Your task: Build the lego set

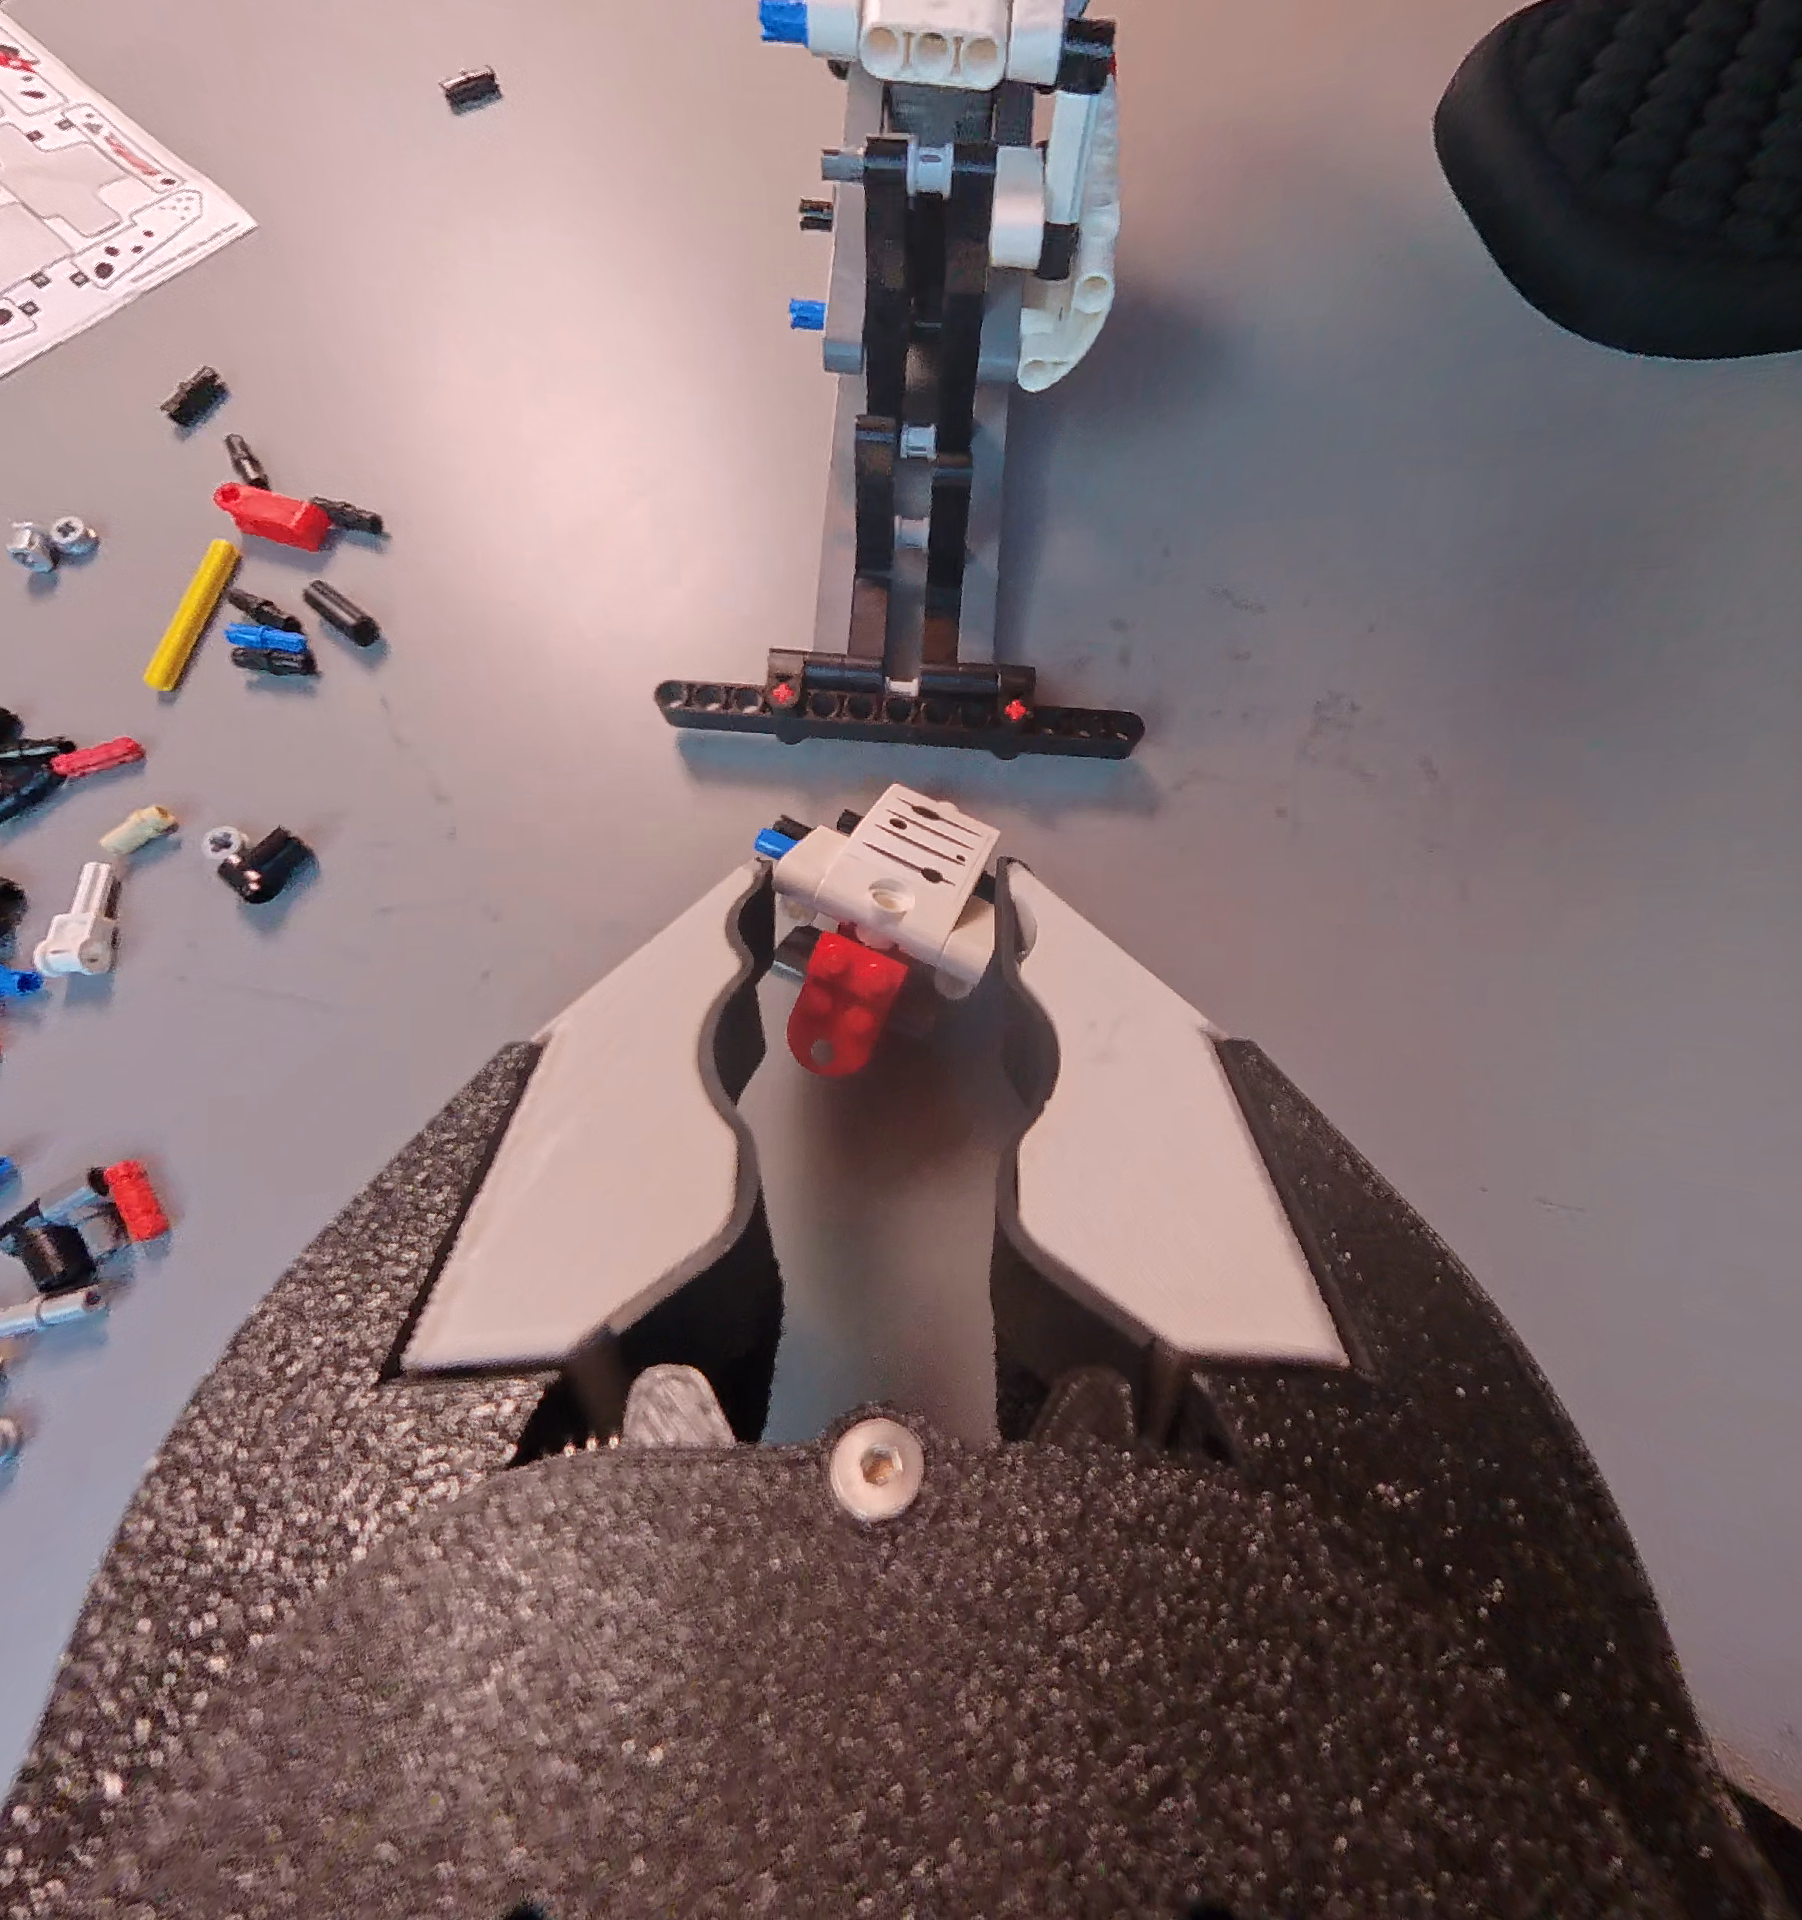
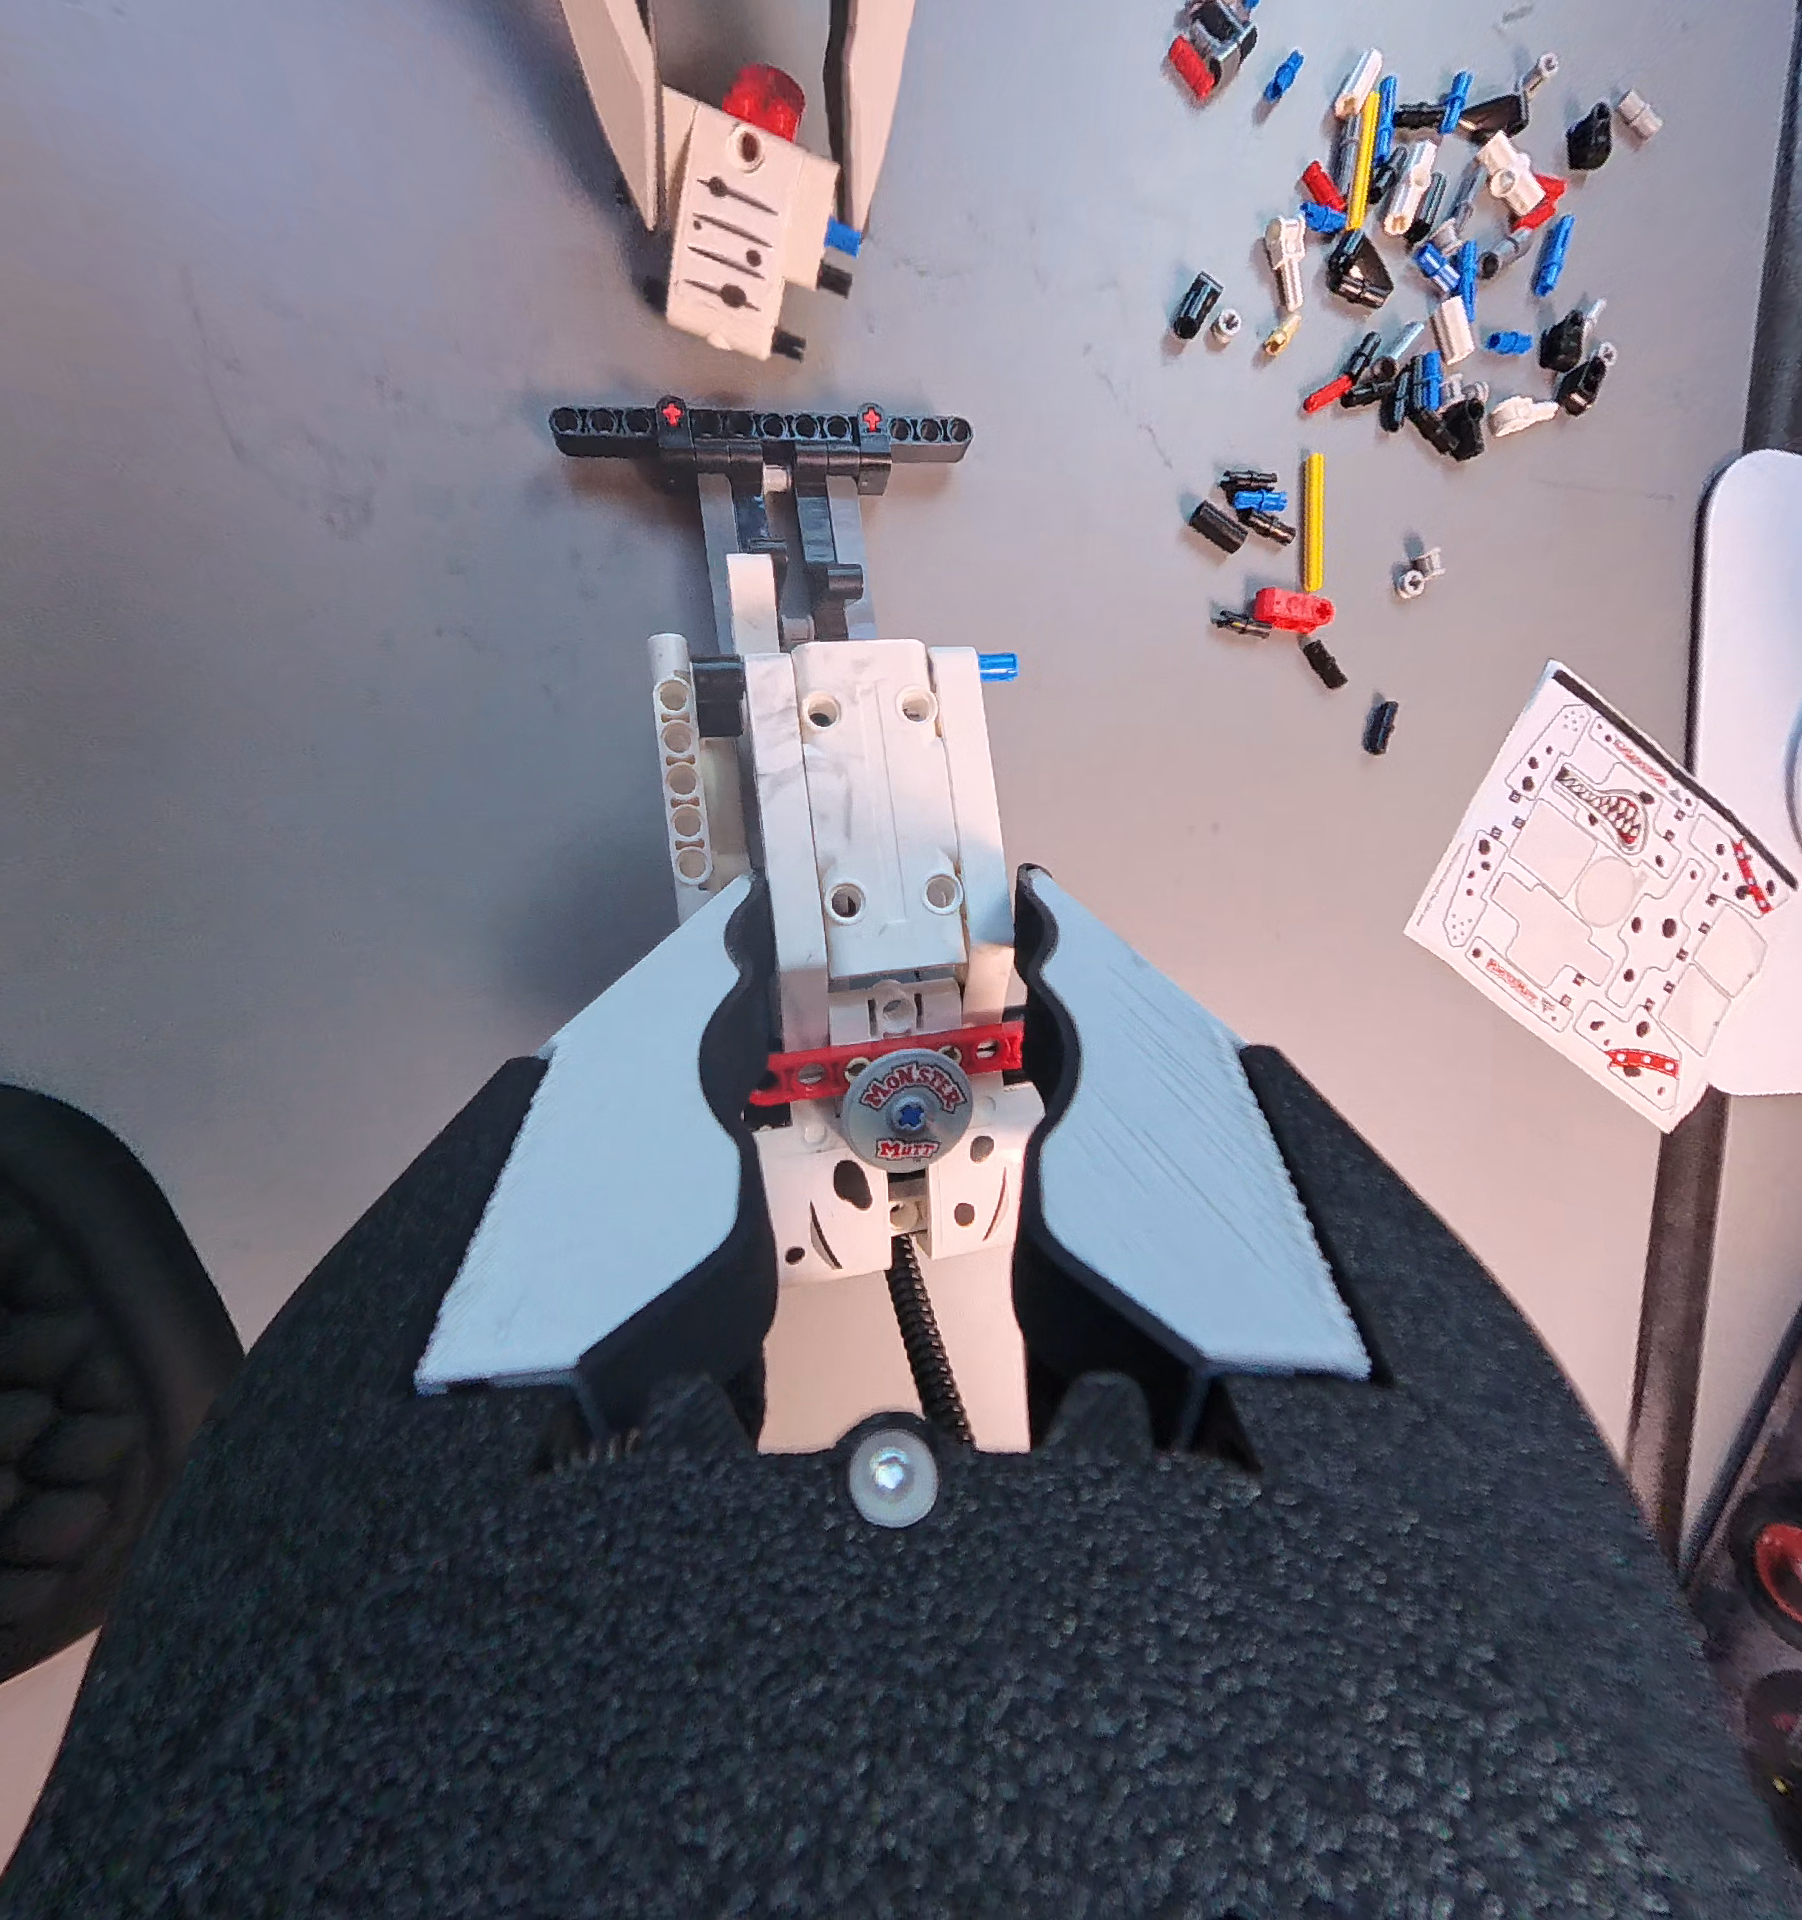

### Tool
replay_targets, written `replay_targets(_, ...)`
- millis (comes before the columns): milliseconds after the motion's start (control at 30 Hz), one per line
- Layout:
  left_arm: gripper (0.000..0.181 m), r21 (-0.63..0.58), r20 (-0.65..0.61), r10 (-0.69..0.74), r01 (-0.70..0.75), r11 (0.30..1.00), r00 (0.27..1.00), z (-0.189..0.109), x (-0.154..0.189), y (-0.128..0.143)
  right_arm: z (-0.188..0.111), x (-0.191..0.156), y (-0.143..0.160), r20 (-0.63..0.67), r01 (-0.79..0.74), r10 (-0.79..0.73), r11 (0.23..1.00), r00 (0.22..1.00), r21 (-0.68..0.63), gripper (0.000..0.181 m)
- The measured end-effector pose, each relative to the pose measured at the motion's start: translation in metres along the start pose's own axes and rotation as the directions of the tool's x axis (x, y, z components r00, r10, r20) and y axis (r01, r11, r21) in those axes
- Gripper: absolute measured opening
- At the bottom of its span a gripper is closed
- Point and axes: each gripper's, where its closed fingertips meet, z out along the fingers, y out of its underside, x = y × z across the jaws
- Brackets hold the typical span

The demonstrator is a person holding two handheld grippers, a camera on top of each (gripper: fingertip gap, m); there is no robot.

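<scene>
- Meanwhile, my left gripper [image 1: 881, 914] is closed on a small white sub-assembly [image 1: 892, 878], a slotted white panel with a red plate [image 1: 843, 1003] hanging beneath it and blue and black pins sticking out on one side.
- My right gripper [image 2: 892, 997] clamps the white rear body of the long chassis [image 2: 876, 810], its fingers pressing either side near a red cross-beam [image 2: 886, 1065] and a round grey disc [image 2: 905, 1114].
- The chassis lies lengthways on the grey table [image 1: 1396, 831], ending in a black holed beam [image 1: 897, 712] set crosswise, with two small red axle ends showing in it.
- The sub-assembly hangs just beside that beam, on its near side in the left wrist view, not yet touching it.
- Judging by this, the step in hand is mating the sub-assembly to the front of the chassis.
- To do it well, I would hold the chassis flat and steady with the right gripper, so that it cannot slide back.
- I would square the sub-assembly, which sits slightly skewed, until its pins face the beam's holes, then push straight along the chassis.
- Which holes take the pins, I cannot tell from these views.
- Loose pieces [image 2: 1427, 239] and a sticker sheet [image 2: 1603, 904] lie well off to the side, clear of the work.
</scene>
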Motion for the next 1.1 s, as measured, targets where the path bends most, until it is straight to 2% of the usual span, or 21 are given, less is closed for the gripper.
replay_targets(300, 0.042, 0.012, 0.018, -0.041, 0.041, 0.999, 0.999, -0.006, -0.010, 0.005, -0.001, 0.001, -0.010, -0.040, -0.019, 0.019, 1.000, 0.999, 0.014, 0.047)
replay_targets(500, 0.055, 0.026, -0.004, -0.055, 0.055, 0.998, 0.998, -0.012, -0.008, 0.003, -0.015, -0.002, -0.014, -0.090, -0.044, 0.046, 0.999, 0.995, 0.032, 0.047)
replay_targets(600, 0.056, 0.029, 0.007, -0.039, 0.039, 0.999, 0.999, -0.013, -0.007, 0.001, -0.011, -0.001, -0.013, -0.110, -0.045, 0.046, 0.999, 0.993, 0.011, 0.044)
replay_targets(700, 0.056, 0.028, 0.006, -0.031, 0.031, 0.999, 0.999, -0.011, -0.005, -0.001, -0.008, 0.001, -0.013, -0.114, -0.012, 0.013, 1.000, 0.993, 0.009, 0.041)
replay_targets(867, 0.053, 0.030, -0.009, -0.013, 0.014, 0.999, 1.000, -0.015, 0.000, -0.003, -0.011, -0.004, -0.010, -0.036, 0.106, -0.105, 0.994, 0.994, 0.035, 0.040)
replay_targets(1100, 0.053, 0.046, -0.016, -0.007, 0.008, 0.999, 1.000, -0.017, 0.002, -0.009, -0.013, -0.002, -0.005, 0.004, 0.205, -0.205, 0.978, 0.979, -0.039, 0.040)
